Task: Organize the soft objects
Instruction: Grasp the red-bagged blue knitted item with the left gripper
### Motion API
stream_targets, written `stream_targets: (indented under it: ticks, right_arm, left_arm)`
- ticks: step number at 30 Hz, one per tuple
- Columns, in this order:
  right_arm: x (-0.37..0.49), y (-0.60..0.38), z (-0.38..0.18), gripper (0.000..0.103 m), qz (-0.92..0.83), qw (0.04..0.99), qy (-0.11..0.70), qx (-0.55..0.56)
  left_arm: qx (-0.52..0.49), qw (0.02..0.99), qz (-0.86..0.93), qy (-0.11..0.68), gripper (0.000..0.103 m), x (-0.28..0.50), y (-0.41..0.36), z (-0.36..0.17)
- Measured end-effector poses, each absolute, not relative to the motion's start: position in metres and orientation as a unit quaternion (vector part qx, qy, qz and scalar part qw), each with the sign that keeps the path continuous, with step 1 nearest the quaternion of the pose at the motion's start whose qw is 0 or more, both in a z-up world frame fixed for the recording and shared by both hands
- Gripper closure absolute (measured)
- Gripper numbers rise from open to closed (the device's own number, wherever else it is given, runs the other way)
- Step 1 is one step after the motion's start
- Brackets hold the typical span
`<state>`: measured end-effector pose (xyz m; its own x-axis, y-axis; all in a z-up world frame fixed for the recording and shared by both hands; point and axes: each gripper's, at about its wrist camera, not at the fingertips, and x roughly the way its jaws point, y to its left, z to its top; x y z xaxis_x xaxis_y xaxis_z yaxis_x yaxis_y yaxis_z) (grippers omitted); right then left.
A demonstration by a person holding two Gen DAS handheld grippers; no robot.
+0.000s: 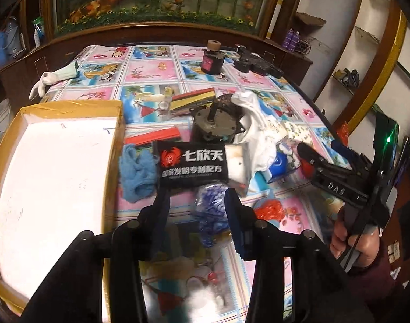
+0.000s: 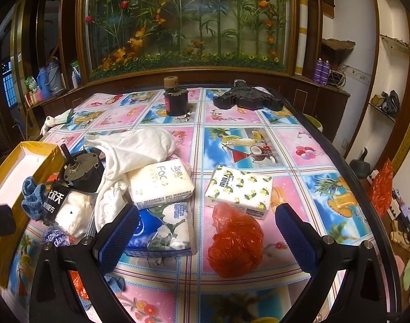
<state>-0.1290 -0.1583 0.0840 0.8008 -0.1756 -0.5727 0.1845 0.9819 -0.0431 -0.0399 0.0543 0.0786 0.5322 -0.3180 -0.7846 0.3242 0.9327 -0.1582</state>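
On the surface (image 2: 258,140) with its fruity checkered cloth, biggest thing is the open cardboard box (image 1: 57,167) at my left, white inside. Next the white cloth (image 2: 135,148), draped over a grimy old motor (image 2: 82,169). Then the tissue packs: a white one (image 2: 160,185), a lemon-print one (image 2: 240,188), a blue floral one (image 2: 167,223), plus a crumpled red plastic bag (image 2: 236,245) and a blue rag (image 1: 136,172) just beside the box. My right fingers (image 2: 205,234) are spread wide, holding nothing; left fingers (image 1: 197,207) also apart, hanging over a blue-white bag (image 1: 213,210).
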Motion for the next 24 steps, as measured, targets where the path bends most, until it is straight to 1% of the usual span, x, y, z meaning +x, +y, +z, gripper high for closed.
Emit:
stream_targets:
  ticks: [3,5,7,8,11,15,16,17,18,20,24]
  right_arm:
    - [-0.127,-0.160,0.083,0.001,-0.094,0.948,0.305,0.011]
    - [-0.126,-0.162,0.083,0.001,-0.091,0.948,0.306,0.016]
    - [-0.126,-0.164,0.083,0.001,-0.090,0.947,0.307,0.020]
    - [-0.126,-0.164,0.083,0.001,-0.090,0.947,0.308,0.020]
    - [-0.127,-0.166,0.083,0.001,-0.094,0.947,0.306,0.022]
    - [-0.131,-0.172,0.086,0.001,-0.100,0.950,0.295,0.037]
    - [-0.132,-0.174,0.087,0.001,-0.102,0.950,0.293,0.041]
    - [-0.134,-0.176,0.088,0.001,-0.105,0.950,0.291,0.046]
    - [-0.135,-0.178,0.088,0.001,-0.107,0.950,0.290,0.051]
    - [-0.136,-0.182,0.089,0.001,-0.113,0.949,0.287,0.061]
    - [-0.138,-0.187,0.090,0.001,-0.119,0.949,0.284,0.072]
  left_arm:
    - [0.006,0.862,-0.205,0.463,0.063,-0.054,0.051,0.071]
    - [0.013,0.859,-0.239,0.452,0.063,-0.071,0.037,0.073]
    - [0.038,0.855,-0.270,0.442,0.051,-0.085,0.012,0.070]
    - [0.055,0.853,-0.278,0.439,0.043,-0.088,0.000,0.068]
    - [0.110,0.846,-0.291,0.433,0.043,-0.089,-0.035,0.053]
    - [0.135,0.844,-0.278,0.438,0.043,-0.075,-0.056,0.033]
    - [0.140,0.841,-0.275,0.444,0.045,-0.072,-0.059,0.027]
    - [0.140,0.838,-0.276,0.449,0.058,-0.071,-0.059,0.024]
    - [0.139,0.832,-0.280,0.458,0.078,-0.070,-0.060,0.019]
    - [0.136,0.833,-0.283,0.455,0.077,-0.072,-0.058,0.019]
    - [0.073,0.847,-0.287,0.442,0.077,-0.078,-0.033,0.039]
